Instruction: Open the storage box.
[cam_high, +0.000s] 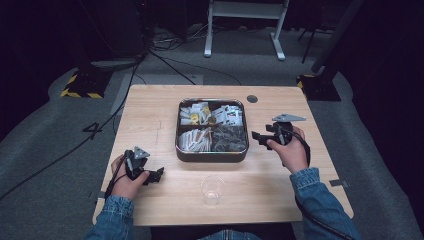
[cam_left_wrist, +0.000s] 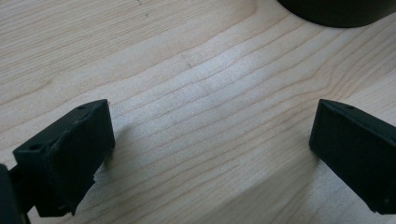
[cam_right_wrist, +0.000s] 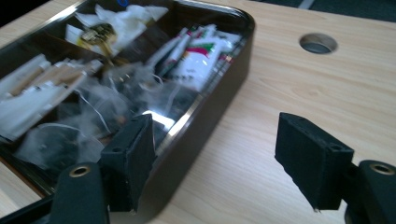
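Lab/studio: dark curtains (cam_high: 390, 60), floor cables (cam_high: 165, 55), taped stand bases (cam_high: 82, 85).

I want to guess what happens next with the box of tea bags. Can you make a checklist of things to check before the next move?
1. Right tool open with nothing between its jaws: ok.
2. Left tool open, bare table between its jaws: ok.
3. Tin box sits flat on the table with no lid on it: ok.
4. Tea bags in the compartment nearest the right tool lie within view and uncovered: ok.
5. Clear cup stands upright near the person's edge of the table: ok.
6. Whether the cup is empty: cannot tell, it is too small in the high view.
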